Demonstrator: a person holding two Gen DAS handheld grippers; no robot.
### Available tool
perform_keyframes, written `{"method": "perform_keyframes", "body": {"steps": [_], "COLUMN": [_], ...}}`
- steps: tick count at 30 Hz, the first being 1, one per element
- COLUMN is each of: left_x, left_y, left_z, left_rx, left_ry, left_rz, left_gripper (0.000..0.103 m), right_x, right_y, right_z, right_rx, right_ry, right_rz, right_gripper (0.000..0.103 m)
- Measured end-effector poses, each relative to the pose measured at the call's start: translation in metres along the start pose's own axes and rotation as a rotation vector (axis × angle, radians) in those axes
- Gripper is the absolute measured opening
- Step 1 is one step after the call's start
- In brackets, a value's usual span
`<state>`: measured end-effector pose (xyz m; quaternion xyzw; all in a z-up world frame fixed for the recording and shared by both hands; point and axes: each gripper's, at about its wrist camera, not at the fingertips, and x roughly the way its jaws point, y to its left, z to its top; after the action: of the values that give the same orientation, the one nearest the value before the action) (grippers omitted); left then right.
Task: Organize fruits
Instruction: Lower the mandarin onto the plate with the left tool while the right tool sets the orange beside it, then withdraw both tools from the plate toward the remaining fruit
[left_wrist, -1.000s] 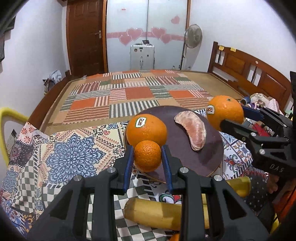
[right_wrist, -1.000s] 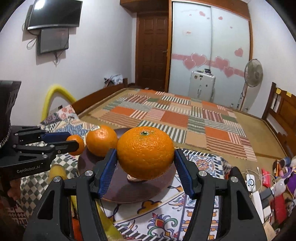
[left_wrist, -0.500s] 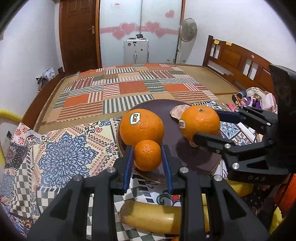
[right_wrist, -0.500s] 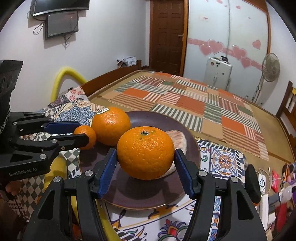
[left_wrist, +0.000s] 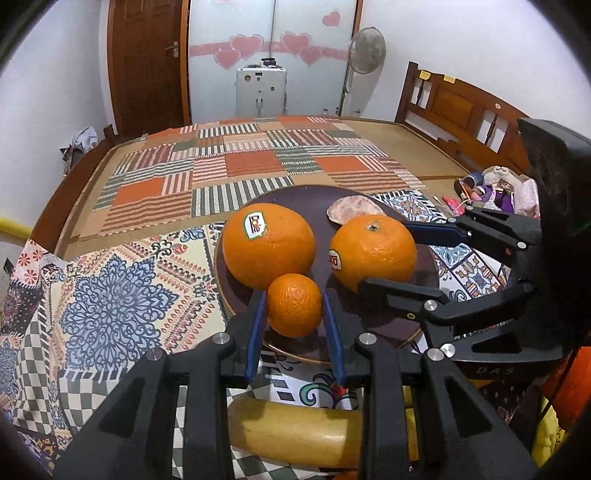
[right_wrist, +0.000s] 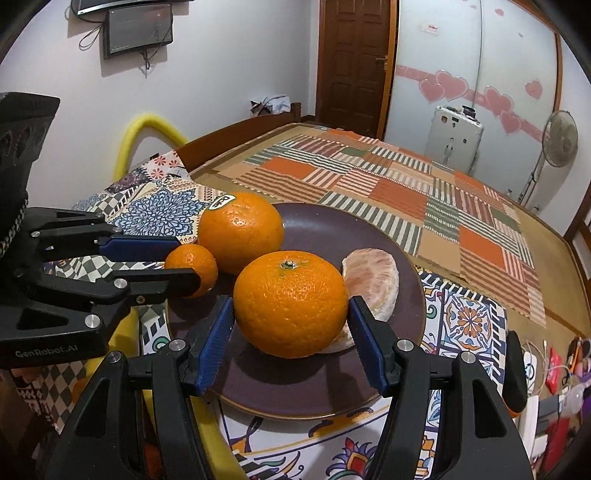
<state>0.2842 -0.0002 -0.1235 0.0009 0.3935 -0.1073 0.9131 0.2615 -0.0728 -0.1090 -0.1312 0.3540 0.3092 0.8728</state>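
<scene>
A table (left_wrist: 110, 302) covered with a patterned cloth carries a dark round plate (right_wrist: 317, 384) at its far edge and a banana (left_wrist: 291, 432) lying near the camera. Beyond it, a bed (left_wrist: 236, 162) carries a striped patchwork blanket.
</scene>
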Motion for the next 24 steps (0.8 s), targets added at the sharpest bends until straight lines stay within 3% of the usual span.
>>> {"method": "perform_keyframes", "body": {"steps": [9,15,21,24], "left_x": [0.005,0.002,-0.010,-0.018], "left_y": [0.002,0.006,0.010,0.009], "left_z": [0.001,-0.001,-0.005,-0.007], "left_rx": [-0.014,-0.027,-0.038,-0.034], "left_ry": [0.010,-0.004,-0.019,-0.033], "left_rz": [-0.011,0.012,0.016,0.025], "left_gripper": [0.031,0.044,0.045,0.045], "right_x": [0.001,0.000,-0.006,-0.016], "right_y": [0.003,0.005,0.004,0.003], "right_z": [-0.003,-0.004,-0.006,-0.006], "right_rx": [-0.017,-0.022,0.015,0.018], "right_ry": [0.013,0.018,0.012,-0.011], "right_rz": [0.006,0.001,0.031,0.007], "right_gripper": [0.061,0.062,0.063,0.063]}}
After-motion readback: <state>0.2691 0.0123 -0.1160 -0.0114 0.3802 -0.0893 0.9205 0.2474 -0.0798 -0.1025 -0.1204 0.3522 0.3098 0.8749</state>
